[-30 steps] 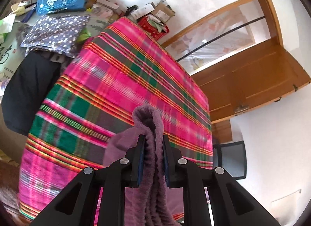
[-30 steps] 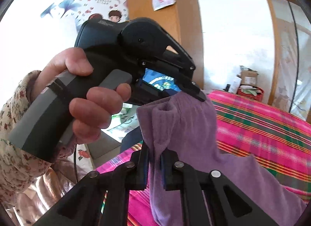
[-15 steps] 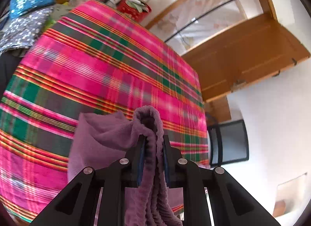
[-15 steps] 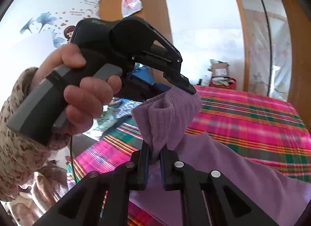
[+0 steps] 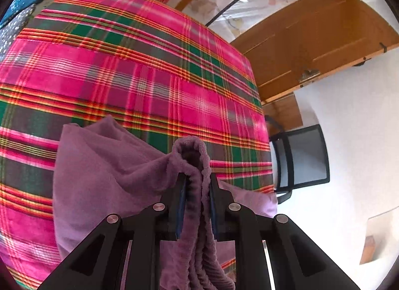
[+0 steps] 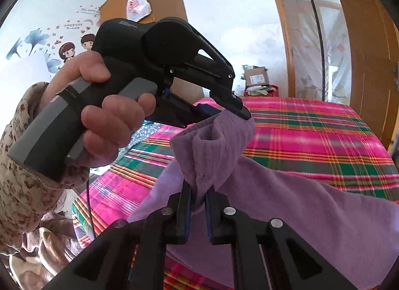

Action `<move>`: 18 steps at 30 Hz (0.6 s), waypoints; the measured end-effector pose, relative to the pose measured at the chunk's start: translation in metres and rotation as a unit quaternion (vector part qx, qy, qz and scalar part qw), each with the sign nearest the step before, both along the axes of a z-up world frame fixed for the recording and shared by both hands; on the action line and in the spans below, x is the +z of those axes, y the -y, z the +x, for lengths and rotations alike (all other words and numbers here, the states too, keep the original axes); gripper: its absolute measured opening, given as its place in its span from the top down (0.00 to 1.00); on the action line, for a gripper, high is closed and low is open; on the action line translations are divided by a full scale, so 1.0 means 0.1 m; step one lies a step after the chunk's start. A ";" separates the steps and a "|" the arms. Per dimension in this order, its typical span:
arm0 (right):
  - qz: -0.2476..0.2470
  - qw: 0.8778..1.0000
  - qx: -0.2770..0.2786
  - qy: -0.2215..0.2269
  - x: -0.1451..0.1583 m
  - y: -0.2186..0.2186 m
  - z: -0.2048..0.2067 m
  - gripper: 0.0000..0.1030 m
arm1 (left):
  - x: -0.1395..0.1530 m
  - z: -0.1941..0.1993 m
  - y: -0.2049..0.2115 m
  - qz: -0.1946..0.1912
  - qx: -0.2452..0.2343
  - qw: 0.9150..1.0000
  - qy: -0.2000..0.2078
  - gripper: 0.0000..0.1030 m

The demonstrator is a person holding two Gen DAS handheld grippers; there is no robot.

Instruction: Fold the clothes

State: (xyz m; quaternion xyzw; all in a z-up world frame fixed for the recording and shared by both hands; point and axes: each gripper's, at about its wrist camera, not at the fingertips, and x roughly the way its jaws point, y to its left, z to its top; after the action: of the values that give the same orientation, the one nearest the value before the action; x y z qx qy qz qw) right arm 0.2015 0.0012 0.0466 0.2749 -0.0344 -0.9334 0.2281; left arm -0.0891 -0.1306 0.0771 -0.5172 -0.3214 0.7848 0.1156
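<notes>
Two grippers pinch one purple garment [image 5: 104, 170] above a bed covered in a pink plaid blanket [image 5: 139, 70]. The left gripper [image 5: 197, 190] has its fingers closed tight on a bunched, ribbed fold of the fabric, which loops up over the fingertips and hangs down between the black finger arms. In the right wrist view a hand [image 6: 104, 115] in a floral sleeve [image 6: 20, 185] grips the left gripper's grey handle, the tool angled down to the right so its tip [image 6: 239, 110] meets the cloth. The right gripper [image 6: 198, 197] is likewise closed on a crumpled corner just below that tip, so the two holds sit close together.

The garment's kind cannot be made out: much of it is hidden under both sets of fingers and cut off at the lower edges of both views. The visible part drapes from the raised pinch points down onto the blanket, its long run stretching away to the right in the right wrist view. A black chair [image 5: 299, 160] stands beyond the bed's far edge.
</notes>
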 end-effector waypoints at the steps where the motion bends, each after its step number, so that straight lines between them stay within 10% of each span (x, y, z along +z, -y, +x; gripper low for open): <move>1: 0.000 1.000 -0.002 0.003 0.00 -0.03 0.02 0.90 | -0.02 -0.02 -0.04 -0.001 -0.002 1.000 0.003 0.83; 15: -0.052 0.994 0.005 0.092 -0.47 -0.39 -0.08 0.89 | -0.45 -0.27 -0.38 -0.010 -0.030 0.998 0.055 0.75; 18: -0.071 0.992 0.005 0.101 -0.51 -0.50 -0.04 0.67 | -0.47 -0.31 -0.40 -0.006 -0.041 0.998 0.056 0.74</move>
State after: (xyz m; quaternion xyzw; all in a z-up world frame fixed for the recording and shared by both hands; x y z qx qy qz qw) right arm 0.1975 0.0511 -0.0047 0.3515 -0.1220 -0.8948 0.2468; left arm -0.1199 -0.0907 0.0300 -0.5738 -0.3013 0.7509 0.1266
